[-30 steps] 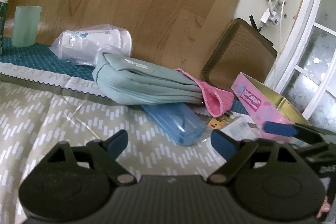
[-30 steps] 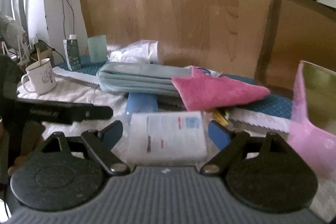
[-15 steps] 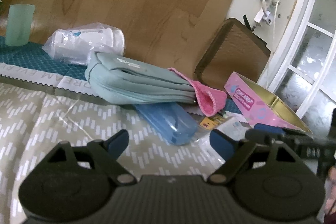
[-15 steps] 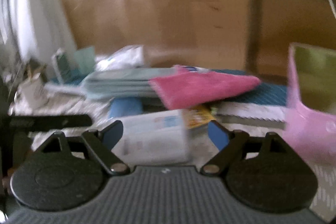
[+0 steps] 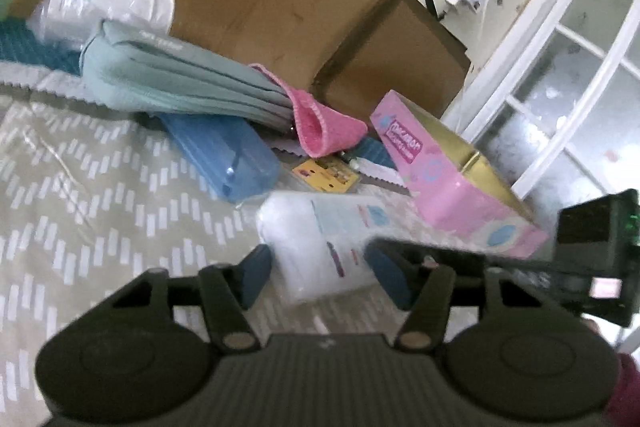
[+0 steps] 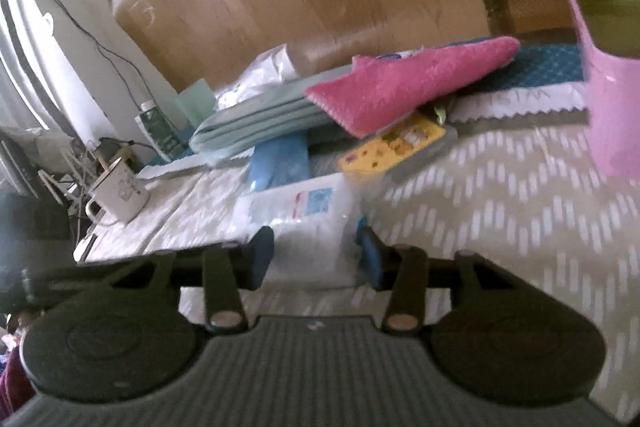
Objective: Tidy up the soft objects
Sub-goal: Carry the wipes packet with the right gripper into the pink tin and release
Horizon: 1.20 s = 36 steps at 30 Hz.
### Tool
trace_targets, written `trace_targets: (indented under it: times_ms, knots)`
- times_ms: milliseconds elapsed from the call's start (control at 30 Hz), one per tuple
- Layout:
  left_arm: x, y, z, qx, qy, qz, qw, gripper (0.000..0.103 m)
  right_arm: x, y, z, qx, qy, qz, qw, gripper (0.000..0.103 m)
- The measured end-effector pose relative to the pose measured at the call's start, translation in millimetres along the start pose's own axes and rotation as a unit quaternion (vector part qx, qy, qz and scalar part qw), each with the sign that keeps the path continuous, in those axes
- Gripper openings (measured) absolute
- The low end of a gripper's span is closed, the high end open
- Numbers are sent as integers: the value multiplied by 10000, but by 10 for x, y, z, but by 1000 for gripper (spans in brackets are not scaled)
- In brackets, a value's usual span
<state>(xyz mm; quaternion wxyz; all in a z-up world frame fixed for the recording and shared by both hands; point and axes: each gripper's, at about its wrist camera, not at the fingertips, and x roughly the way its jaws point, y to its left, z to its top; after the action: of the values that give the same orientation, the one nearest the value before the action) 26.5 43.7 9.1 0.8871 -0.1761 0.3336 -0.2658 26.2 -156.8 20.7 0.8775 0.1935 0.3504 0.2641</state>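
A white plastic-wrapped soft pack lies on the patterned cloth. Both grippers hold it from opposite sides. My left gripper has the pack between its blue pads, and its jaws are closing onto the sides. My right gripper also straddles it, jaws closing with the pads against it. Its dark finger reaches in from the right in the left wrist view. Behind lie a folded teal cloth and a pink cloth.
An open pink box stands to the right. A blue plastic case and a yellow card lie beyond the pack. A mug, a green bottle and a bagged white roll sit at the back left.
Both grippers have come in around the white pack and their jaws have narrowed onto it. The right wrist view has rolled, so the scene now tilts.
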Motion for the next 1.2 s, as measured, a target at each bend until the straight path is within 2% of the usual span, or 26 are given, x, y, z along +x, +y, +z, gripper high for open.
trace_targets:
  times_ms: [133,200,233,267,333,400,500,633,667,700,767,900,1000,1067,1200]
  knots:
    - [-137,-44,-76,-178,126,-292,9993,56,-309,23,-189,-62,86,249,9996,51]
    - [-191,-55,-128,-285,185,-439,9985,56,-470,93,-271,-233,10,237,9994,51]
    - [-196,-60,-142,-330,209,-450,9982,58,-549,127,-317,-385,-27,156,9991,54]
    - [-195,-68,-153,-369,238,-420,9982,63,-594,156,-354,-545,-73,36,9985,62]
    - [-177,-85,-158,-385,274,-343,9983,66,-655,252,-451,-1037,-202,-398,9936,73]
    - [-151,-129,-141,-309,309,-215,9988,66,-658,312,-531,-1476,-222,-608,9869,75]
    - [-146,-219,-122,-225,328,-195,9990,66,-589,327,-564,-1748,-141,-597,9827,76]
    - [-6,-392,-170,34,573,-20,9984,53,-427,286,-558,-1701,4,-400,9846,75]
    - [49,-460,-194,136,617,160,9979,53,-412,296,-584,-1754,1,-542,9830,67]
    - [71,-533,-212,269,601,227,9976,53,-437,307,-609,-1916,-57,-733,9787,63]
    - [163,-705,-224,454,774,36,9960,53,-548,237,-623,-1951,-148,-986,9757,59]
    - [514,-1158,-284,1013,1121,-300,9881,53,-992,-130,-684,-1430,-368,-1277,9808,59]
    - [820,-1544,-331,1446,1342,-545,9788,55,-1296,-271,-851,-1380,-640,-1828,9713,59]
    - [943,-1776,-279,1696,1308,-692,9743,55,-1471,-328,-895,-1376,-900,-2131,9631,59]
    - [988,-2220,49,2210,794,-848,9683,56,-1728,-404,-645,-1517,-1653,-2485,9423,59]
